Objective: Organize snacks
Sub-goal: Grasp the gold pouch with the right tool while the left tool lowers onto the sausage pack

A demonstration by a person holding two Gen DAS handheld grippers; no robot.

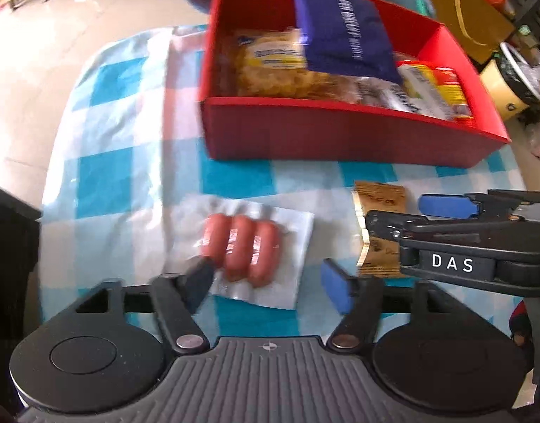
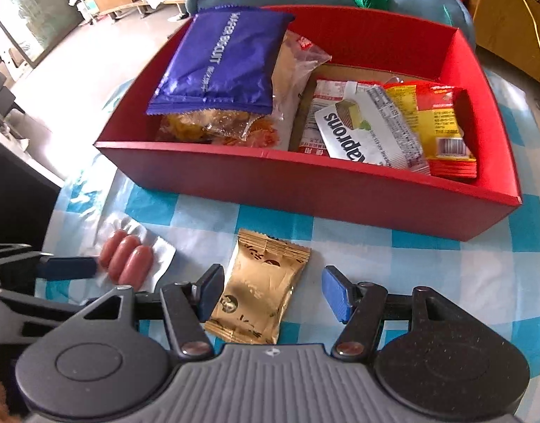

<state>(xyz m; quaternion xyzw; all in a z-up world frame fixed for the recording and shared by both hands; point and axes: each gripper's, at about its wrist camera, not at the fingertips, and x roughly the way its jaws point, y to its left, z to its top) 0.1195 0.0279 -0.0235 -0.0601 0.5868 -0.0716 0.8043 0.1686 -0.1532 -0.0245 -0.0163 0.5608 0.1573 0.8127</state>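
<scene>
Lying on the counter at six o'clock of the red box point(image 2: 305, 190), a light, crinkly gold snack packet point(image 2: 259, 292) is straddled by released right gripper point(image 2: 271, 294) jaws; its flat sides should be pinched gently.

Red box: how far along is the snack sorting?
Done: the red box already holds several packets. In hand: nothing gripped; left tongs straddle the sausage pack, right tongs straddle the gold packet. Left: both still lie on the tablecloth.
</scene>
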